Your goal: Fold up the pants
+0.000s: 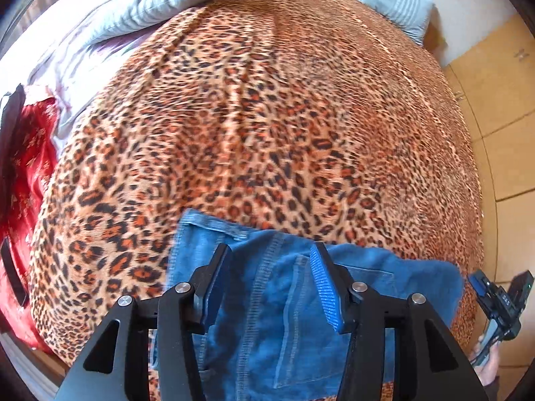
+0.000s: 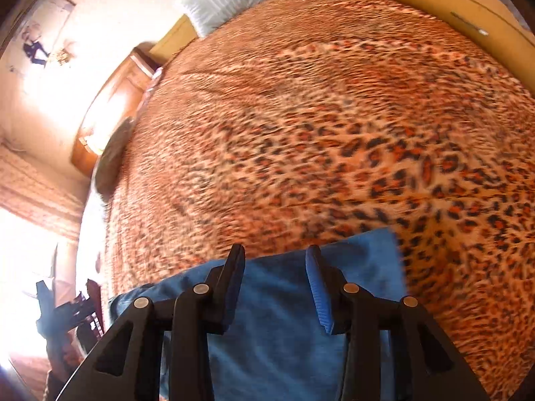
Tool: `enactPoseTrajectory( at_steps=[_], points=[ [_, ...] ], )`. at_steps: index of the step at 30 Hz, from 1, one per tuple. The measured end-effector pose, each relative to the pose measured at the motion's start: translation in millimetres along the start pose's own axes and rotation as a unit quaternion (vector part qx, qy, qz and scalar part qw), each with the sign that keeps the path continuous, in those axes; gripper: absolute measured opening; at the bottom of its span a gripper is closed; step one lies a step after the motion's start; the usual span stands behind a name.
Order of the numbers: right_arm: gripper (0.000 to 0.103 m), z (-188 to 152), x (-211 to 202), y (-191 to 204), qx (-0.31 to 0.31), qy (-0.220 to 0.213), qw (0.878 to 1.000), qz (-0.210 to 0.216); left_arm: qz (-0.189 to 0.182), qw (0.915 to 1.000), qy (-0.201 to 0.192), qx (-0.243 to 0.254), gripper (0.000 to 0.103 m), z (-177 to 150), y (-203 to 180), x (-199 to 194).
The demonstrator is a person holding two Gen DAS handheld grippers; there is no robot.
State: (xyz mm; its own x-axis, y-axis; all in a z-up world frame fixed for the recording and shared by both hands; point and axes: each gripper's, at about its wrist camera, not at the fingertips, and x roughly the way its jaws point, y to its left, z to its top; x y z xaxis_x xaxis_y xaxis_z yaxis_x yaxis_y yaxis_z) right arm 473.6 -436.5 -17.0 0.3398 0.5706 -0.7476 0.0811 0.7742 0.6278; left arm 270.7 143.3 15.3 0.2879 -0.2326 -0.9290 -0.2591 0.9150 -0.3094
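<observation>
Blue denim pants [image 1: 267, 287] lie folded on the near part of a leopard-print bed cover [image 1: 267, 117]; a back pocket and seams show. My left gripper [image 1: 271, 254] is open above the pants, its jaws apart and holding nothing. In the right wrist view the pants [image 2: 284, 300] lie under my right gripper [image 2: 276, 255], which is also open and empty above the cloth. The right gripper also shows at the far right of the left wrist view [image 1: 498, 304].
The bed cover [image 2: 317, 133] fills both views. Light blue pillows [image 1: 150, 0] [image 1: 398, 0] lie at the far end. A red patterned cloth [image 1: 30, 173] lies at the left edge. A wooden cabinet [image 2: 110, 100] stands left of the bed.
</observation>
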Motion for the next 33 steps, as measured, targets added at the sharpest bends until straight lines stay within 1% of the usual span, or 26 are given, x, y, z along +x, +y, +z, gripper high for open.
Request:
enactPoseTrajectory(
  at_steps=[1,2,3,4,5,6,7,8,9,10,11,13,14,15,16,17,18,19,22,23,25,28,30,31,32,33],
  points=[
    [0.040,-4,14,16,-0.005,0.016,1.000,0.022,-0.005,0.9999,0.010,0.009,0.052,-4,-7,-2],
    [0.040,-10,26,31,-0.014,0.030,0.999,0.031,-0.007,0.9995,0.020,0.022,0.052,-7,-13,2],
    [0.040,-14,37,47,-0.030,0.043,0.998,0.035,-0.004,0.9989,0.027,0.037,0.052,-10,-20,5],
    [0.040,-17,46,62,-0.049,0.049,0.997,0.036,0.008,0.9982,0.029,0.052,0.052,-12,-23,10],
    [0.040,-17,53,74,-0.071,0.054,0.996,0.028,0.023,0.9972,0.029,0.066,0.052,-10,-23,12],
    [0.041,-14,60,83,-0.092,0.057,0.994,0.011,0.034,0.9962,0.032,0.073,0.052,-5,-21,20],
    [0.044,-10,67,89,-0.107,0.060,0.992,-0.004,0.045,0.9957,0.035,0.073,0.052,-2,-16,23],
    [0.048,-7,75,91,-0.117,0.069,0.991,-0.019,0.053,0.9958,0.036,0.066,0.052,1,-10,26],
    [0.048,-5,83,93,-0.127,0.077,0.988,-0.039,0.055,0.9964,0.036,0.053,0.052,4,1,25],
    [0.050,-6,90,94,-0.140,0.091,0.985,-0.048,0.056,0.9970,0.037,0.037,0.052,7,10,24],
    [0.049,-11,98,95,-0.154,0.113,0.981,-0.046,0.057,0.9975,0.038,0.020,0.053,9,22,25],
    [0.049,-32,108,97,-0.188,0.153,0.969,-0.051,0.055,0.9976,0.040,-0.011,0.058,10,46,28],
    [0.047,-46,111,94,-0.201,0.177,0.962,-0.047,0.058,0.9971,0.042,-0.023,0.061,10,57,30],
    [0.047,-59,114,92,-0.213,0.199,0.956,-0.046,0.060,0.9965,0.047,-0.035,0.061,11,68,32],
    [0.045,-68,115,91,-0.226,0.214,0.949,-0.052,0.057,0.9959,0.053,-0.046,0.061,11,77,33],
    [0.045,-72,113,91,-0.236,0.218,0.945,-0.054,0.048,0.9954,0.062,-0.056,0.061,11,85,38],
    [0.045,-70,110,93,-0.235,0.216,0.946,-0.048,0.038,0.9949,0.069,-0.063,0.061,11,90,42],
    [0.049,-64,106,95,-0.227,0.211,0.950,-0.037,0.027,0.9942,0.078,-0.068,0.062,12,93,46],
    [0.049,-32,99,99,-0.193,0.172,0.966,-0.016,0.000,0.9924,0.098,-0.074,0.067,17,95,60],
    [0.049,-21,103,99,-0.180,0.169,0.969,-0.010,-0.005,0.9919,0.103,-0.074,0.070,18,95,65],
    [0.049,-8,112,99,-0.176,0.166,0.970,-0.026,-0.017,0.9899,0.119,-0.076,0.074,21,93,74],
    [0.049,-5,137,92,-0.160,0.219,0.962,-0.033,-0.064,0.9823,0.152,-0.088,0.074,20,94,89],
    [0.049,-13,147,96,-0.158,0.256,0.954,-0.002,-0.086,0.9802,0.159,-0.081,0.073,18,91,90],
    [0.049,-17,148,100,-0.168,0.268,0.949,0.007,-0.091,0.9814,0.153,-0.071,0.073,16,89,88],
    [0.049,-22,149,104,-0.189,0.274,0.943,-0.006,-0.083,0.9844,0.144,-0.058,0.071,14,86,85],
    [0.049,-27,151,106,-0.206,0.282,0.937,-0.018,-0.070,0.9867,0.140,-0.044,0.065,13,84,85]
  ],
)
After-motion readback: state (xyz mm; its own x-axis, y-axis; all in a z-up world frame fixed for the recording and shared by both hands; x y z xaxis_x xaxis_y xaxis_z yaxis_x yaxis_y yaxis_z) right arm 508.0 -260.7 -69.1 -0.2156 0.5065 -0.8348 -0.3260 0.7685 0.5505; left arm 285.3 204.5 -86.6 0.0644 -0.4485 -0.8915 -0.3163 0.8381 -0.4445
